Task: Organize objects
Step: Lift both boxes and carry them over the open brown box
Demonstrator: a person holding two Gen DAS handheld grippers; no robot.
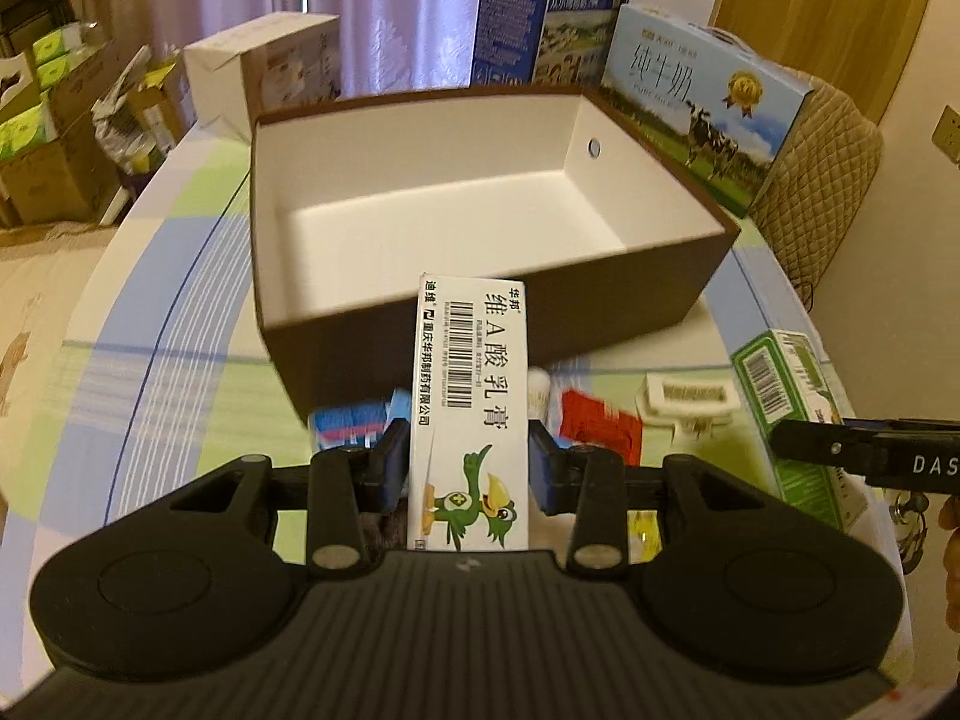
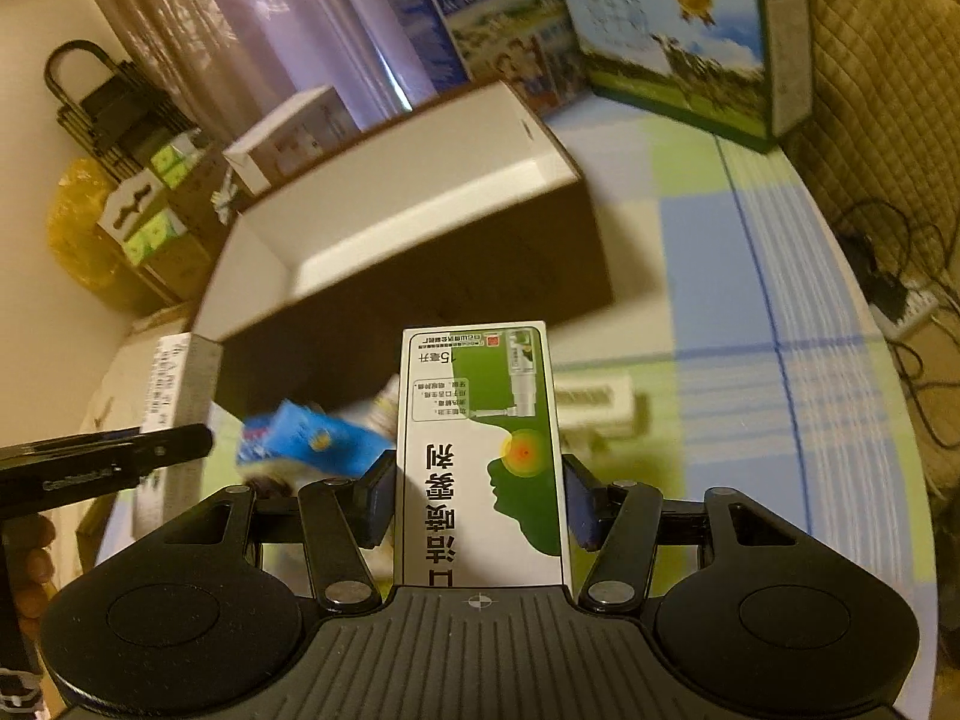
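My left gripper [image 1: 469,463] is shut on a white ointment box [image 1: 471,396] with a barcode and a green cartoon bird, held just before the near wall of an open brown box [image 1: 606,306] with a white, empty inside. My right gripper [image 2: 480,498] is shut on a white and green throat-spray box [image 2: 483,450], held above the table right of the brown box [image 2: 420,294]. The right gripper's finger [image 1: 864,450] shows at the right edge of the left wrist view, over that green box [image 1: 792,408]. The left gripper's finger [image 2: 108,456] and its white box [image 2: 180,414] show at the left of the right wrist view.
Small items lie on the checked tablecloth [image 1: 180,300] in front of the brown box: a blue packet [image 1: 354,420], a red packet [image 1: 600,426], a white box [image 1: 690,405]. Milk cartons [image 1: 702,114] and a white carton [image 1: 282,66] stand behind. The table edge curves at right [image 2: 870,324].
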